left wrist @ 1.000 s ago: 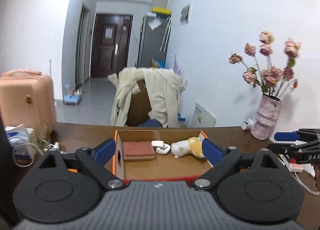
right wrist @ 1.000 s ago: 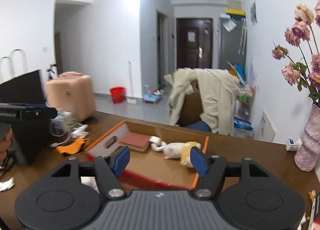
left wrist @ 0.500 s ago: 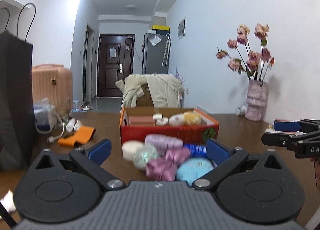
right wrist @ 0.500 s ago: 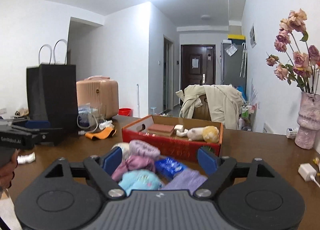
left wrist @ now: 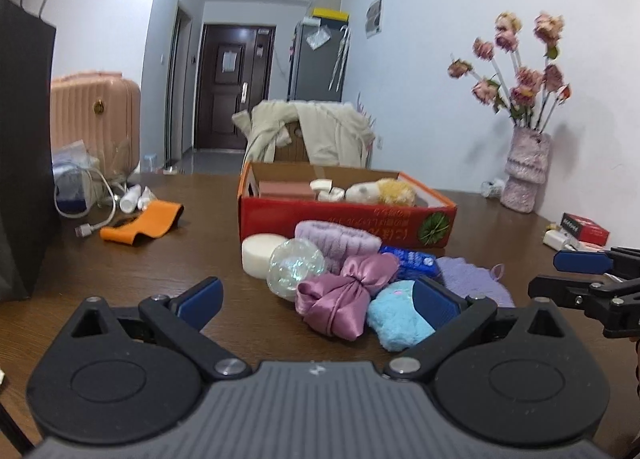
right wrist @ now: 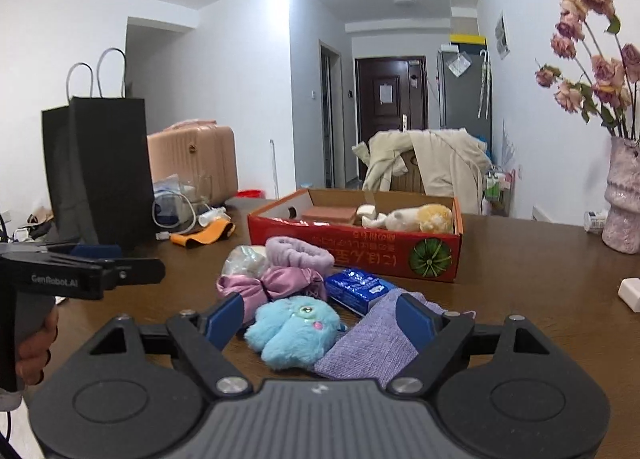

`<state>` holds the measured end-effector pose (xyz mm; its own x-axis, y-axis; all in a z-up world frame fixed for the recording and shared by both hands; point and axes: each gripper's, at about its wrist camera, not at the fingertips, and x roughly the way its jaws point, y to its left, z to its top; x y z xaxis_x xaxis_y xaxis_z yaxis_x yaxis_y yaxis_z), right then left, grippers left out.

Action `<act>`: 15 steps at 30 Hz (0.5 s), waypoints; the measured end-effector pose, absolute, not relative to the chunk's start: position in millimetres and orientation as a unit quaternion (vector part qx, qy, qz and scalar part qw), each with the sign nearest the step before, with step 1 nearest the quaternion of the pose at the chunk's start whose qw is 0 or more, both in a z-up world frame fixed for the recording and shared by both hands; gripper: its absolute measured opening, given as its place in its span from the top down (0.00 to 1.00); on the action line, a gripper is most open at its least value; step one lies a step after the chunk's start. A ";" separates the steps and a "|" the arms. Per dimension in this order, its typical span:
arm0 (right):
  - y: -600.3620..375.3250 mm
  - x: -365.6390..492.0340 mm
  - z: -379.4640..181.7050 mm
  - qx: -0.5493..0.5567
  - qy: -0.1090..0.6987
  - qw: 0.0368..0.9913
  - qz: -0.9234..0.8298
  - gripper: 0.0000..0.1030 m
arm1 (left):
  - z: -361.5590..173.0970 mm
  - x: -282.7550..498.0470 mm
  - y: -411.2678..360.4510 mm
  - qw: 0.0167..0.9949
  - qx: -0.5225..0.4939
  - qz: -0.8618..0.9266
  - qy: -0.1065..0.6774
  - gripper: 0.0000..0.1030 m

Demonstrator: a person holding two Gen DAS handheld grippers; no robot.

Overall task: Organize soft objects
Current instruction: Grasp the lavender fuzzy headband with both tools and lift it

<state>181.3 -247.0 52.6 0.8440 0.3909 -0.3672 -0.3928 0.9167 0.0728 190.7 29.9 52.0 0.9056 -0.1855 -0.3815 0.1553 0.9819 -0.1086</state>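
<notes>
Both the left gripper point(left wrist: 316, 295) and right gripper point(right wrist: 320, 317) are hovering spread wide and empty over the soft pile heaped just before the red box point(left wrist: 344, 219), where closing could be snagging 2 neighbours, the blue plush point(right wrist: 294, 331) and satin bow point(left wrist: 340, 301), together.

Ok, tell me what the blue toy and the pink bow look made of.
Blue toy: plush, likely synthetic fur; its surface looks fuzzy and matte. Pink bow: satin-like fabric, judging by its glossy sheen and soft folds; the exact fibre cannot be told.
</notes>
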 end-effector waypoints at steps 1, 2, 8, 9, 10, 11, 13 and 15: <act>-245.9 187.2 51.2 -0.002 0.194 0.960 0.203 0.20 | 50.6 197.7 30.4 0.974 -0.041 -0.086 0.204 0.00; -244.4 193.8 49.9 0.000 0.199 0.959 0.203 0.21 | 49.0 206.0 30.8 0.973 -0.043 -0.087 0.208 0.00; -228.6 227.0 42.8 -0.008 0.220 0.951 0.216 0.22 | 43.0 255.1 33.4 0.969 -0.056 -0.084 0.227 0.03; -226.3 231.3 41.7 -0.011 0.222 0.950 0.218 0.23 | 43.0 264.6 33.5 0.968 -0.056 -0.083 0.231 0.04; -223.4 238.2 40.5 -0.014 0.228 0.949 0.216 0.24 | 43.1 272.4 34.1 0.967 -0.058 -0.082 0.233 0.04; -221.6 246.1 39.6 -0.013 0.235 0.948 0.213 0.27 | 43.3 279.0 34.6 0.967 -0.060 -0.084 0.234 0.05; -220.5 262.2 38.8 -0.001 0.246 0.947 0.207 0.29 | 42.5 292.0 33.6 0.966 -0.061 -0.090 0.235 0.05; -220.7 280.4 37.9 0.015 0.259 0.944 0.204 0.30 | 39.7 303.1 32.6 0.964 -0.065 -0.087 0.243 0.05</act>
